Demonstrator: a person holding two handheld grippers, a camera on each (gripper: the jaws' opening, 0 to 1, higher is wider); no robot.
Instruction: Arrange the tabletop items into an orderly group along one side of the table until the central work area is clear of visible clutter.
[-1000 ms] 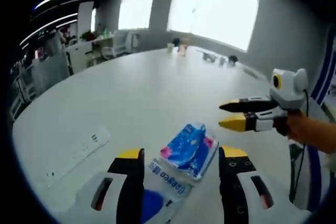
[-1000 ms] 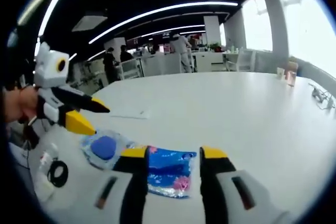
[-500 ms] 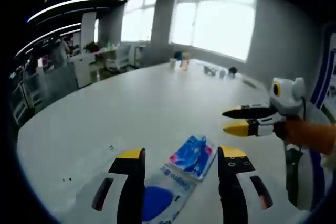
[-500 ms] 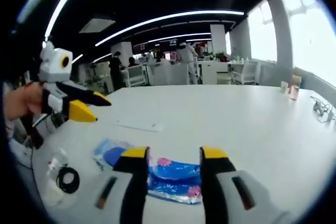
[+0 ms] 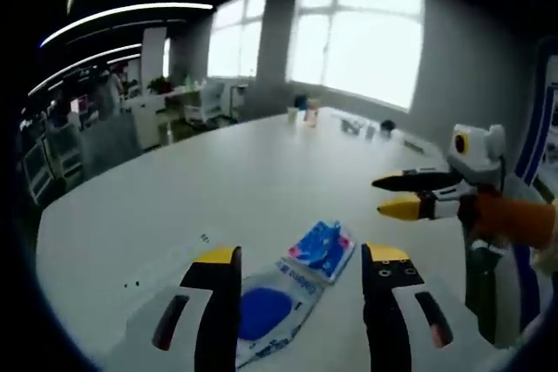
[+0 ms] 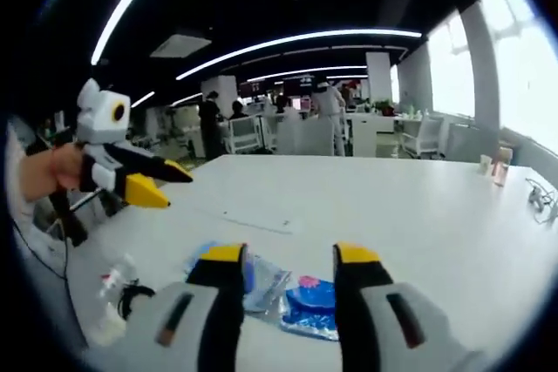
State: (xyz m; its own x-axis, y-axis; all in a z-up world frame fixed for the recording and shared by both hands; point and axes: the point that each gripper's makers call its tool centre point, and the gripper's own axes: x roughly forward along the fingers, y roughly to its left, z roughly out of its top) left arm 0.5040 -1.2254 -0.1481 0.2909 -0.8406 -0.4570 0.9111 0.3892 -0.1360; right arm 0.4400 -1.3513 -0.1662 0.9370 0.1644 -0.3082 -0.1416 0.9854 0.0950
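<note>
In the left gripper view, the left gripper (image 5: 301,260) hung above the white table (image 5: 174,189) with its jaws spread wide and nothing between them. Just below and between the jaws lay a clear packet with a blue disc (image 5: 266,313), flat on the tabletop, and touching its far end lay a blue and pink packet (image 5: 322,248), also flat. To the right, somewhat farther, the right gripper (image 5: 394,195) was held in a hand (image 5: 514,219) above the table edge, its yellow and black jaws a little apart and empty. Far across the table small items (image 5: 349,122) stood near the windows, too small to name.

In the right gripper view, the right gripper (image 6: 289,257) had its jaws parted, holding nothing. Between them on the table (image 6: 410,206) lay the blue and pink packet (image 6: 312,305), with the clear packet (image 6: 260,281) beside it on the left, the two touching. Nearer the table edge at lower left lay a coiled black cable (image 6: 132,295) beside a small clear bottle (image 6: 112,285). The left gripper (image 6: 167,187) hovered at the left, jaws slightly apart. A flat white strip (image 6: 260,219) lay farther out on the table.
</note>
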